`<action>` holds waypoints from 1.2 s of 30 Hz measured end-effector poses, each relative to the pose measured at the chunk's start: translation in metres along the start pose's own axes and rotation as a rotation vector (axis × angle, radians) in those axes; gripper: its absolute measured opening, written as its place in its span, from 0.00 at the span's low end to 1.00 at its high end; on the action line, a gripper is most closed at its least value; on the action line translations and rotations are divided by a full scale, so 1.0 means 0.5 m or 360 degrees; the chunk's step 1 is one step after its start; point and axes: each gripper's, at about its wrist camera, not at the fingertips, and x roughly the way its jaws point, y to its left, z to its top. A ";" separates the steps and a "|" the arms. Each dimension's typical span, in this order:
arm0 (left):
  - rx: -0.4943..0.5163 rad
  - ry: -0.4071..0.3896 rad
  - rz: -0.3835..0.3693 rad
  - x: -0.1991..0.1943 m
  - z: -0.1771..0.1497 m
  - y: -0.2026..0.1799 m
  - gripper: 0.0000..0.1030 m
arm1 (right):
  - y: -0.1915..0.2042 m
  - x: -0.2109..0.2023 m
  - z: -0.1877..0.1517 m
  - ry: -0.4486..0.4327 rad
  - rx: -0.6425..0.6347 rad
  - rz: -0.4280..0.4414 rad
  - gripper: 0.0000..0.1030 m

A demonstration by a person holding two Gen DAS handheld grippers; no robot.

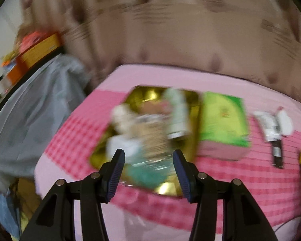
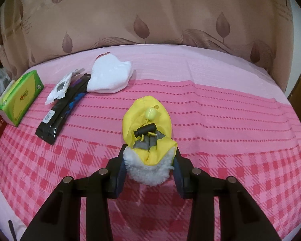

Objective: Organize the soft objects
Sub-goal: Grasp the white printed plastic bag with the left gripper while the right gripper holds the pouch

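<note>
Left gripper (image 1: 148,168): jaws wide, nothing between them, above the gold rectangular tray (image 1: 102,150) of blurred soft items. Right gripper (image 2: 149,161): jaws narrow, clamping the yellow fleece-lined drawstring pouch (image 2: 146,120) on the pink checked cloth (image 2: 230,140).

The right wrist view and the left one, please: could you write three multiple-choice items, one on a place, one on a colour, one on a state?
1. Where does the white pouch lie?
A. on the pink cloth, beyond the black packet
B. in the gold tray
C. on top of the green tissue box

2. What colour is the toggle on the yellow mitt?
A. red
B. black
C. white

3. How does the right gripper stand?
A. wide open over a bare cloth
B. out of view
C. closed on the mitt's fleece cuff

Answers: 1 A, it rests on the cloth past the packet. 2 B, the toggle is dark. 3 C, the jaws press the cuff from both sides.
</note>
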 end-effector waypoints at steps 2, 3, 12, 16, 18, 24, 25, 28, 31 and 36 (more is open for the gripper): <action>0.0065 0.0003 -0.0109 -0.002 0.022 -0.067 0.51 | 0.000 -0.001 0.000 0.0002 0.0007 0.0008 0.36; 0.0088 0.0011 -0.0151 -0.001 0.030 -0.094 0.52 | 0.001 -0.001 -0.001 0.0005 0.0007 0.0011 0.36; 0.0370 0.0158 -0.0521 0.065 0.102 -0.387 0.55 | -0.006 0.001 0.002 0.0018 0.0041 0.0043 0.36; 0.0458 0.0250 -0.0563 0.114 0.115 -0.481 0.55 | -0.012 0.004 0.003 0.0018 0.0060 0.0068 0.37; 0.0472 0.0286 -0.0537 0.138 0.120 -0.508 0.55 | -0.016 0.005 0.003 0.0016 0.0076 0.0084 0.37; 0.0376 0.0381 -0.0488 0.211 0.137 -0.539 0.55 | -0.017 0.007 0.003 0.0017 0.0087 0.0103 0.38; 0.0365 0.0388 -0.0483 0.218 0.136 -0.541 0.55 | -0.017 0.008 0.003 0.0016 0.0091 0.0107 0.38; 0.0317 0.0401 -0.0489 0.239 0.142 -0.551 0.55 | -0.019 0.009 0.004 0.0016 0.0101 0.0119 0.38; 0.0257 0.0436 -0.0505 0.260 0.147 -0.552 0.55 | -0.020 0.010 0.005 0.0016 0.0100 0.0122 0.39; 0.0235 0.0440 -0.0547 0.276 0.133 -0.538 0.55 | -0.020 0.010 0.006 0.0017 0.0103 0.0127 0.39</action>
